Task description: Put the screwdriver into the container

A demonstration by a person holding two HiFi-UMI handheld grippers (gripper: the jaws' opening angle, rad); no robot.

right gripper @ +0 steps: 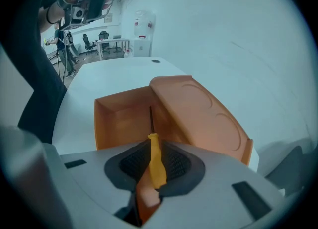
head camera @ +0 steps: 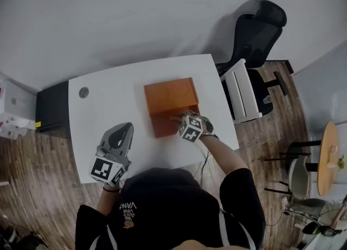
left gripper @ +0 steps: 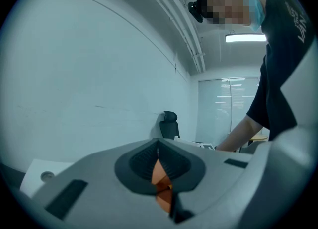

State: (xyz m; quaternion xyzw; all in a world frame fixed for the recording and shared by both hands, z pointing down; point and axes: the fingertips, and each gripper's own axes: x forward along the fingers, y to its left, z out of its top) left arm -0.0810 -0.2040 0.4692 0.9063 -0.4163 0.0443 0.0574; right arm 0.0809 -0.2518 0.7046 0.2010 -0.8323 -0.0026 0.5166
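Observation:
An orange container (head camera: 164, 126) stands open on the white table (head camera: 103, 119), its lid (head camera: 171, 96) folded back on the far side. My right gripper (head camera: 181, 119) hovers at the container's right rim, shut on the screwdriver (head camera: 174, 117). In the right gripper view the yellow handle of the screwdriver (right gripper: 156, 161) sits between the jaws and its dark shaft points into the container (right gripper: 124, 118), with the lid (right gripper: 198, 116) to the right. My left gripper (head camera: 126, 129) rests near the table's front left, jaws together and holding nothing (left gripper: 159, 166).
A black office chair (head camera: 255, 32) and a white side unit (head camera: 241, 91) stand off the table's right end. A round grommet (head camera: 83, 92) marks the table's far left corner. A dark cabinet (head camera: 51, 108) sits to the left, and a round wooden table (head camera: 328, 156) far right.

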